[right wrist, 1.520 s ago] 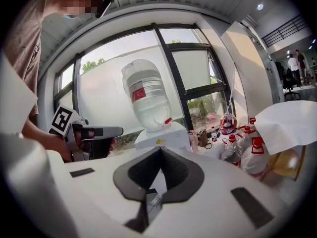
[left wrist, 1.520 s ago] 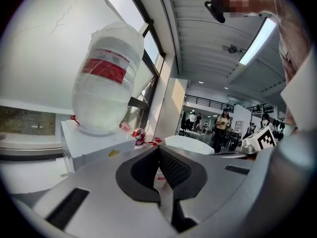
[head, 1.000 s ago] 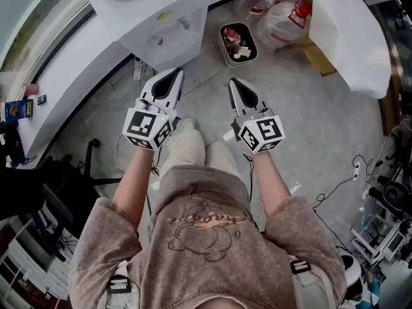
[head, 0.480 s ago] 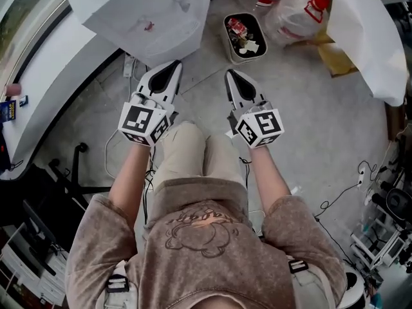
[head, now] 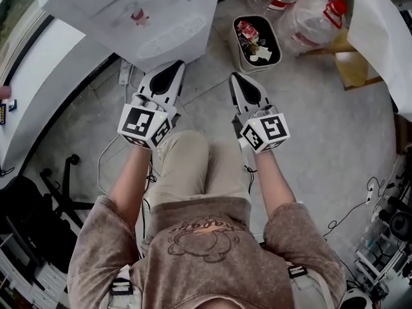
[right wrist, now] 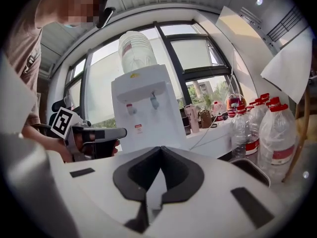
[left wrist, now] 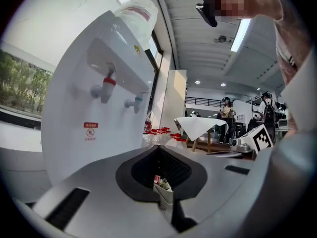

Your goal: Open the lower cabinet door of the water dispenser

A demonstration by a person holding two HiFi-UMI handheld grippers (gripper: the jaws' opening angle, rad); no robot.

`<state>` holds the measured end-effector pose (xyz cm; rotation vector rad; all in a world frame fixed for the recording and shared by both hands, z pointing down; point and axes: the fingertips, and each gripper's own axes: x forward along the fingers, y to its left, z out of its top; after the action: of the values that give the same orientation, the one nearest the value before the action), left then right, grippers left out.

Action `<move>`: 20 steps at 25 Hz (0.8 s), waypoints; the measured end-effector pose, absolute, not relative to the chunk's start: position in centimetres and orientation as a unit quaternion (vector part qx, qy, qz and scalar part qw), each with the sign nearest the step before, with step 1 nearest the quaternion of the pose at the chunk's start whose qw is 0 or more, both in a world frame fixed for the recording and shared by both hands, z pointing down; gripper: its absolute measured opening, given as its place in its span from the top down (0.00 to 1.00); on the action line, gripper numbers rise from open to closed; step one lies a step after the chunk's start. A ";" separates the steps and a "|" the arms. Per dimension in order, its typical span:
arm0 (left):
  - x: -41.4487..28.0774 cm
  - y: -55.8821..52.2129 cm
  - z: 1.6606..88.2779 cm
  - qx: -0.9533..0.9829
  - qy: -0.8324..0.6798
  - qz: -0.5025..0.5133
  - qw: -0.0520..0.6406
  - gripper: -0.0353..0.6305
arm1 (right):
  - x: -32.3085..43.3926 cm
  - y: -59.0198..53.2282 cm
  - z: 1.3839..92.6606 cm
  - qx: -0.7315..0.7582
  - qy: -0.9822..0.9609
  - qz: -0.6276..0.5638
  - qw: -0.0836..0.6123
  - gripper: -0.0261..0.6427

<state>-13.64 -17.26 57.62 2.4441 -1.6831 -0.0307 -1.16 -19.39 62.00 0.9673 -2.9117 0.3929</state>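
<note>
A: Since both are clenched on nothing, left gripper (head: 174, 67) and right gripper (head: 235, 78), it's the approach stage, imo.

B: Yep. Water dispenser (head: 138, 18) stands at the floor's (head: 322, 140) far edge, near the left one. Next move prob. needs jaws opened at its lower cabinet door (left wrist: 69, 157) — can't make out a handle.

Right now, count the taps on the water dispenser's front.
2. The red tap and the blue tap sit side by side on the water dispenser, red at left in the right gripper view. None looks hidden.
</note>
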 end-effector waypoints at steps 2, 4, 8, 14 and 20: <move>-13.5 -17.7 59.0 0.822 -0.563 -0.013 0.079 0.92 | -1.0 -20.1 63.7 0.315 -0.941 0.124 0.017 0.95; -13.6 -18.0 60.4 0.823 -0.562 -0.017 0.074 0.92 | -0.9 -20.6 65.3 0.317 -0.941 0.121 0.013 0.95; -13.5 -18.3 62.9 0.824 -0.563 -0.020 0.060 0.92 | -0.5 -21.0 68.1 0.314 -0.942 0.114 0.004 0.95; -13.8 -18.2 66.1 0.819 -0.569 -0.026 0.061 0.92 | 0.1 -21.4 70.7 0.312 -0.944 0.108 -0.007 0.95; -13.8 -17.0 67.2 0.812 -0.579 -0.022 0.069 0.92 | -0.3 -20.5 71.3 0.298 -0.949 0.101 0.000 0.95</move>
<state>-13.76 -17.04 67.18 2.4438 -1.7446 -0.0675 -0.31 -20.50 71.32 0.9349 -2.9824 0.3177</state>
